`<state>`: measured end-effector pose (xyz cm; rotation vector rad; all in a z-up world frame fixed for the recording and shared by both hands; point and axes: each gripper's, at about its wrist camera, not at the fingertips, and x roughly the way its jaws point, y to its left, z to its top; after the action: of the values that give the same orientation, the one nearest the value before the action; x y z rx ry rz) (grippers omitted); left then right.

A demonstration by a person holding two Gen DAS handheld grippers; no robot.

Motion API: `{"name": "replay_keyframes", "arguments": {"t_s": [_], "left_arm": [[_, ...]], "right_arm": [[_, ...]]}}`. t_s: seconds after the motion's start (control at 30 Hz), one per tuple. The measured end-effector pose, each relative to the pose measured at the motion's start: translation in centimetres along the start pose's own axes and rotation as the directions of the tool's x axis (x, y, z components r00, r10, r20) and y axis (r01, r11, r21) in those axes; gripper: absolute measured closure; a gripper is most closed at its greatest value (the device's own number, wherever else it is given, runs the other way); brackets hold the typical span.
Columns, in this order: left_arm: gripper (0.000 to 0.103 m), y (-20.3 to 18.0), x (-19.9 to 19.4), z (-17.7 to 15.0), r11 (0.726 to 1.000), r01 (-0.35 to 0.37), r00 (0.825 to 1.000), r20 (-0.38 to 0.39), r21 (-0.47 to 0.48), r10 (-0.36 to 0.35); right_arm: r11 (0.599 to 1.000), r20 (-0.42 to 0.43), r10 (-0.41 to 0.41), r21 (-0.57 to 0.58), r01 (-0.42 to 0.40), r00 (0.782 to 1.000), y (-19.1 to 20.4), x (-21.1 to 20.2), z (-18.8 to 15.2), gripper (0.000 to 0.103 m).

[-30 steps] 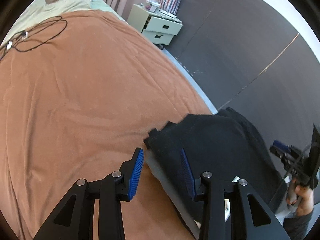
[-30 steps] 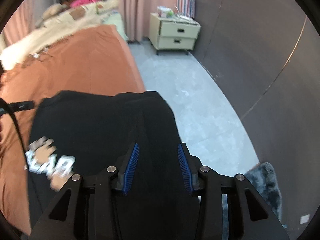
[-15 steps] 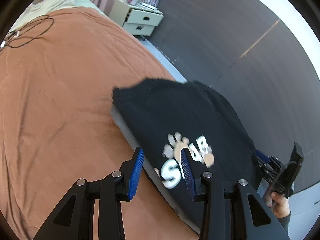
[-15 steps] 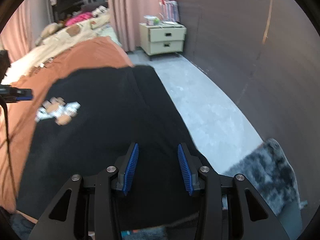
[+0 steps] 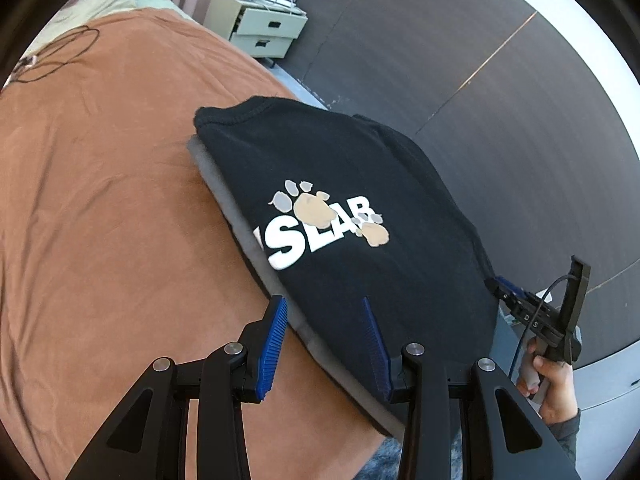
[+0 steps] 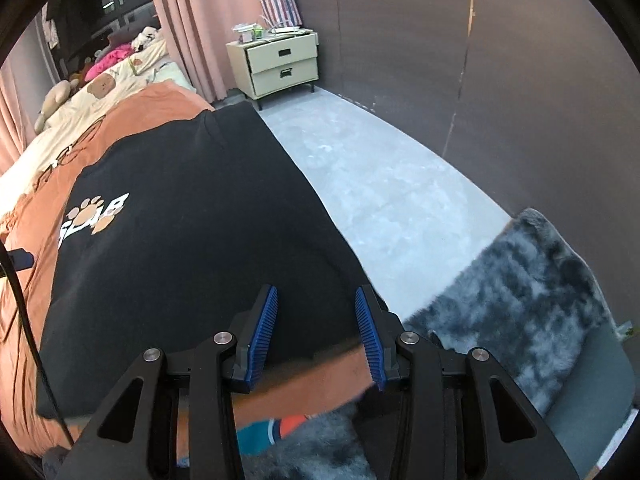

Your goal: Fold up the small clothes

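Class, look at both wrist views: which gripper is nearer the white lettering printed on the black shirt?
Left. The left gripper sits just below the lettering on the black shirt; the right gripper is at the shirt's far edge, well away.

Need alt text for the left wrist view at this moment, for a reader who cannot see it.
A black T-shirt with a white "ISLAB" print and paw marks lies on a grey garment at the edge of a bed's orange blanket. The open left gripper is at the near hem; the right gripper, held in a hand, is at lower right.
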<state>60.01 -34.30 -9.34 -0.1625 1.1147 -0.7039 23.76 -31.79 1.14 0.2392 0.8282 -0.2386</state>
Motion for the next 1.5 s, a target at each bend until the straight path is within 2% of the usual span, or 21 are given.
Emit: {"name": "replay_keyframes", "arguments": {"t_s": [0.1,0.2,0.27,0.43,0.5,0.53,0.57,0.63,0.73,0.8,0.97,1.1,1.3,1.5], "left_arm": [[0.059,-0.2,-1.9,-0.7,1.0,-0.017,1.0,0.022,-0.006,0.017],[0.046,-0.9,-4.2,-1.7,0.999,-0.033,0.997,0.064,0.002,0.033],[0.032,-1.7,-5.7,-2.7,0.999,-0.038,0.995,0.088,0.003,0.037],[0.012,-2.8,-9.9,-4.4,0.998,-0.063,0.987,0.15,0.01,0.061],[0.007,-3.3,-11.8,-5.5,0.997,-0.078,0.98,0.184,0.014,0.074],[0.004,-3.5,-12.7,-5.9,0.996,-0.083,0.977,0.197,0.013,0.079],[0.002,-3.7,-13.3,-6.3,0.996,-0.089,0.975,0.207,0.014,0.084],[0.001,-4.2,-15.2,-7.4,0.994,-0.105,0.968,0.232,0.031,0.095],[0.0,-4.7,-17.7,-9.0,0.992,-0.121,0.96,0.261,0.049,0.104],[0.0,-4.8,-19.3,-10.0,0.991,-0.124,0.957,0.271,0.05,0.106],[0.0,-4.6,-23.3,-12.9,0.984,-0.173,0.932,0.332,0.051,0.147],[0.001,-4.2,-26.0,-15.2,0.982,-0.186,0.917,0.365,0.041,0.158],[0.0,-3.9,-29.3,-18.9,0.975,-0.221,0.895,0.405,0.035,0.188],[0.0,-3.9,-32.1,-22.5,0.965,-0.259,0.857,0.468,0.032,0.215]], "right_arm": [[0.999,0.019,0.02,0.026,-0.021,1.0,0.1,-2.4,-0.1,0.066],[0.999,0.054,0.02,0.024,-0.022,0.998,0.7,-5.3,-0.7,0.066],[1.0,0.079,0.018,0.012,-0.019,0.997,1.3,-6.9,-1.5,0.066],[0.999,0.101,0.039,-0.004,-0.039,0.994,2.7,-10.6,-4.3,0.062],[0.999,0.107,0.038,0.003,-0.039,0.994,2.6,-11.6,-5.2,0.043],[1.0,0.117,0.029,0.008,-0.03,0.993,2.6,-12.5,-5.5,0.027],[1.0,0.136,0.018,0.014,-0.02,0.991,2.7,-13.4,-6.1,0.021],[1.0,0.153,0.019,0.02,-0.022,0.988,2.6,-14.3,-6.8,0.018],[0.999,0.158,0.011,0.034,-0.017,0.987,3.1,-15.9,-8.0,0.0],[1.0,0.181,-0.001,0.019,-0.003,0.984,3.8,-17.2,-8.9,0.0],[1.0,0.205,0.025,-0.018,-0.021,0.978,5.6,-20.0,-10.8,0.0],[0.997,0.209,0.073,-0.025,-0.07,0.975,5.5,-21.1,-12.1,0.0],[0.995,0.232,0.103,-0.04,-0.096,0.967,5.5,-22.7,-14.2,0.0],[0.99,0.259,0.141,-0.066,-0.128,0.955,6.1,-24.0,-16.2,0.0]]}}
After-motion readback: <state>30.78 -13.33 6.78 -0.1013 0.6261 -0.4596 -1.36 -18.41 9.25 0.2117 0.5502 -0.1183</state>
